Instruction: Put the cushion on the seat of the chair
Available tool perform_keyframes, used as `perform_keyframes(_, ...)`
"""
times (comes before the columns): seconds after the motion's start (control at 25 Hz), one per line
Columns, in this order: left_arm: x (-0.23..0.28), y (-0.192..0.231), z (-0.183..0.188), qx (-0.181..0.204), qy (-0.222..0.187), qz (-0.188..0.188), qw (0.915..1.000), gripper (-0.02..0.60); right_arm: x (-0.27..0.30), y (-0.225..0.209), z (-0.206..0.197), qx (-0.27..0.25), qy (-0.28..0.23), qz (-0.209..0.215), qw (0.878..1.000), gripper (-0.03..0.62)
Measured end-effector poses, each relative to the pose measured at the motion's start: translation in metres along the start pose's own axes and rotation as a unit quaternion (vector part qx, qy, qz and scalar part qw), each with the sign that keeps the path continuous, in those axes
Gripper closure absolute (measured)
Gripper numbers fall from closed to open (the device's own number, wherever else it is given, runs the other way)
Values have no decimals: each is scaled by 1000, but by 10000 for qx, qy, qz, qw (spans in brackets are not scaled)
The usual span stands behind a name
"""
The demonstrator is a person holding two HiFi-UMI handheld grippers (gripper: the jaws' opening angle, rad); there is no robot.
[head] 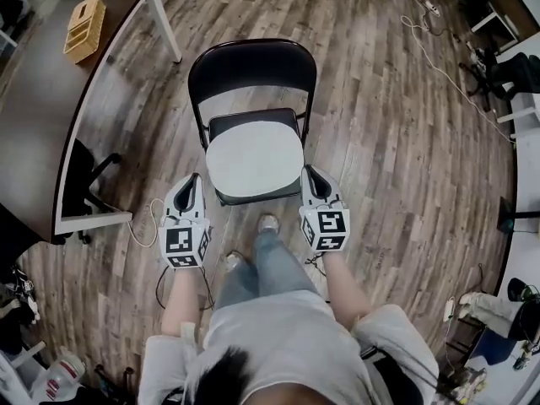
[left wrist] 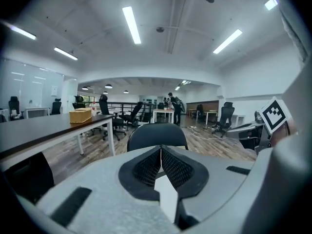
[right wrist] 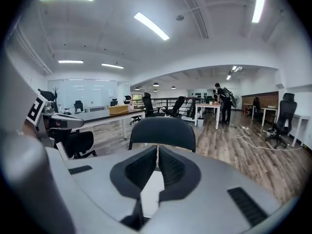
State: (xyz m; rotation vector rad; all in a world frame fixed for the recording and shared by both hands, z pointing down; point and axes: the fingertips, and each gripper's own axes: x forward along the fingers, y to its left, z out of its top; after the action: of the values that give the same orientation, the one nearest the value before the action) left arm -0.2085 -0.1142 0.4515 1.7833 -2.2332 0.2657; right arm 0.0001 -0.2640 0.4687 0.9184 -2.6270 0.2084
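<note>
Step in hand: I judge the placing done. The cushion [head: 255, 159] lies flat on the seat of the chair [head: 251, 62], mid-frame in the head view, and what remains is to check its fit and keep clear of it.
Left claw: the left gripper [head: 194, 184] has its jaws pressed together with nothing between them. It sits at the lower left of the seat, just beside the front corner.
Right claw: the right gripper [head: 310, 177] is likewise closed and empty, at the lower right of the seat beside the other front corner.
Doing it well: I would check that the cushion is centred, since a dark strip of seat shows along its near and far edges. If it needs a nudge, I would push from both sides evenly so it does not skew. I would also keep the claws off the frame tubes.
Cushion: pale grey-white, a rounded square, matt like fabric. It looks soft and light, so it is likely to slide on a slick seat.
Chair: thin black tube frame with a curved, padded black backrest [right wrist: 162, 130], which fills the centre of both gripper views.
Floor: wood-look planks [head: 380, 142], smooth.
Nearby: a dark desk [head: 34, 99] at the upper left, with a tan box [head: 84, 28] on it.
</note>
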Motion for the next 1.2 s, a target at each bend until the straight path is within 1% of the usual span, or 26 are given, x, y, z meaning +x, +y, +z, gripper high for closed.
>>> perform_keyframes(0.16, -17, -10, 28, 31, -263, -90, 9996, 569, -25, 7, 26, -125, -243, 6, 9996, 576)
perform_keyframes(0.32, -32, -21, 48, 26, -412, -177, 9990, 569, -50, 11, 47, -157, -439, -37, 9989, 576)
perform_keyframes(0.6, -57, -36, 88, 113, -756, -234, 9968, 568, -92, 10, 83, -184, -845, -239, 9960, 576)
perform_keyframes(0.96, -90, -55, 132, 203, -1198, -390, 9918, 569, -136, 17, 115, -306, -1309, -388, 9902, 576)
perform_keyframes(1.2, -108, -62, 146, 277, -1396, -471, 9887, 569, -159, 23, 129, -330, -1527, -476, 9866, 576)
